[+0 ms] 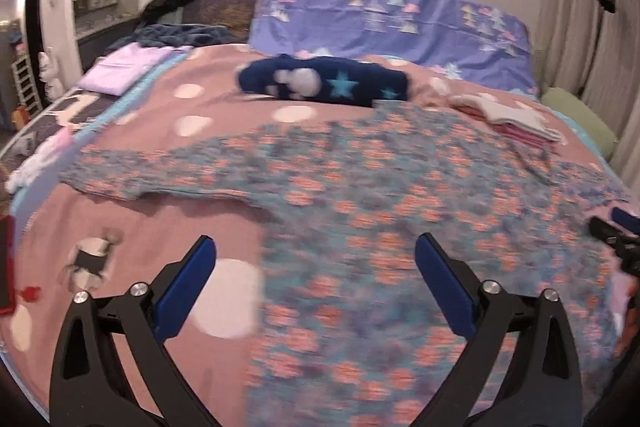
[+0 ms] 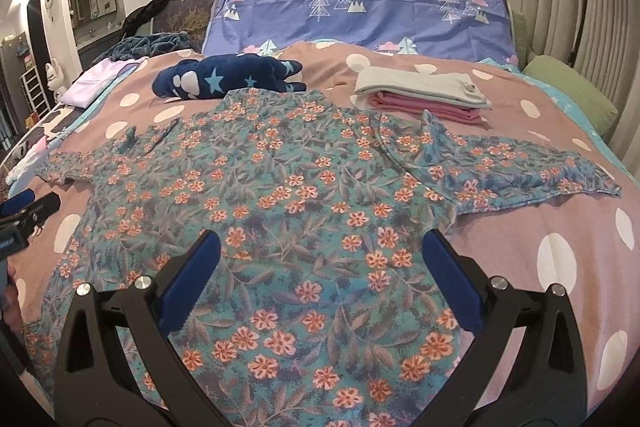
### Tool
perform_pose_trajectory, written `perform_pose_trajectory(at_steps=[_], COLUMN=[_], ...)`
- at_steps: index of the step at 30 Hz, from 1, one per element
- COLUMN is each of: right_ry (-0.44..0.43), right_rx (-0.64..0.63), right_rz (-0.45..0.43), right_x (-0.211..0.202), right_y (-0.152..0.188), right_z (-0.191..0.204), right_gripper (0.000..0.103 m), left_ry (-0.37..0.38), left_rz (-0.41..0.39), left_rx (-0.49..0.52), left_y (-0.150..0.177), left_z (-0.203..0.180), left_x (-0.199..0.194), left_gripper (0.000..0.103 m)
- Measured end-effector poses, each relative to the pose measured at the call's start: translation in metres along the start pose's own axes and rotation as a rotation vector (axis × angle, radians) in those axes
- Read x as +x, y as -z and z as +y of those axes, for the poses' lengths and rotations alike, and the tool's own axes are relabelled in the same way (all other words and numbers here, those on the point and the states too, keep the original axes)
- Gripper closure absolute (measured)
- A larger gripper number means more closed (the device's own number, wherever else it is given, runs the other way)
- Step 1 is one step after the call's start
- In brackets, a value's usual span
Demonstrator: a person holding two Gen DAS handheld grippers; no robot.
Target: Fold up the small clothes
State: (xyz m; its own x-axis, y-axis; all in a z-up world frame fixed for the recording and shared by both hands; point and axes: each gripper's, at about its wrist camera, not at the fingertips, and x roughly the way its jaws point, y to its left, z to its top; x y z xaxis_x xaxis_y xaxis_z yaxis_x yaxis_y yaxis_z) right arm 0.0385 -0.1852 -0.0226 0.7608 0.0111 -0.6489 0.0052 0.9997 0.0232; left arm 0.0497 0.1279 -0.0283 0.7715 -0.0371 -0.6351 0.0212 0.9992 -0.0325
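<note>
I have the floral shirt point(image 2: 280, 195) spread flat on the bed point(image 2: 560, 227), collar end away from me and hem end toward me, so its long axis runs straight out from both grippers. One sleeve reaches off to my left point(image 2: 68, 167) and the other to my right point(image 2: 540, 167), both lying open on the cover.

My right gripper point(image 2: 320, 259) hangs over the lower body of the shirt, a little toward its right edge, jaws spread wide, holding nothing; I can't tell whether the tips graze the cloth. My left gripper point(image 1: 316, 259) sits over the shirt's left edge, where the cloth meets bare cover, and it too is wide open and empty. That view is smeared, so I can't judge its height over the fabric.

As I read it, no fold is made yet. The right sleeve lies ahead and to the right of my right gripper, the left sleeve ahead and to the left of my left one, so each hand is nearer its own side. I'd expect to take a sleeve or side edge and bring it in across the body.

Beyond the shirt lie a dark blue starred garment point(image 2: 224, 79) and a folded stack point(image 2: 424, 95), well clear of the sleeves
</note>
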Motion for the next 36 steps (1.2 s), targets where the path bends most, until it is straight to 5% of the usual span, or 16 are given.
perform_pose_trajectory(at_steps=[4,7,12,18,24,25,26,28,32,36], right_ry=[-0.006,0.019,0.043,0.037,0.045,0.044,0.042,0.038,0.033,0.028], right_rx=[-0.003,-0.005,0.017,0.019,-0.012,-0.015,-0.017,-0.023,-0.033,-0.008], right_rz=[0.033,0.044,0.082,0.124,0.13,0.131,0.133,0.131,0.114,0.092], right_x=[0.008,0.015,0.038,0.067,0.084,0.085,0.086,0.087,0.082,0.073], right_y=[-0.006,-0.01,-0.012,-0.022,-0.033,-0.034,-0.034,-0.034,-0.034,-0.034], right_z=[-0.004,-0.007,-0.01,-0.003,0.008,0.009,0.01,0.011,0.011,0.002], right_gripper=[0.002,0.002,0.002,0.002,0.002,0.002,0.002,0.002,0.002,0.002], left_ry=[-0.078,-0.125,-0.107,-0.238,-0.326,-0.338,-0.35,-0.322,-0.251,-0.103], left_rz=[0.023,0.055,0.084,0.093,0.073,0.052,0.038,0.045,-0.028,-0.087], left_rx=[-0.085,-0.265,-0.656,-0.834,-0.848,-0.823,-0.777,-0.713,-0.64,-0.5], left_y=[-0.005,-0.008,-0.004,-0.011,-0.031,-0.036,-0.042,-0.053,-0.078,-0.113], left_z=[0.062,0.132,0.251,0.323,0.341,0.341,0.339,0.336,0.31,0.247], left_x=[0.02,0.042,0.084,0.125,0.142,0.144,0.145,0.149,0.132,0.108], left_gripper=[0.023,0.032,0.033,0.033,0.029,0.037,0.073,0.101,0.101,0.101])
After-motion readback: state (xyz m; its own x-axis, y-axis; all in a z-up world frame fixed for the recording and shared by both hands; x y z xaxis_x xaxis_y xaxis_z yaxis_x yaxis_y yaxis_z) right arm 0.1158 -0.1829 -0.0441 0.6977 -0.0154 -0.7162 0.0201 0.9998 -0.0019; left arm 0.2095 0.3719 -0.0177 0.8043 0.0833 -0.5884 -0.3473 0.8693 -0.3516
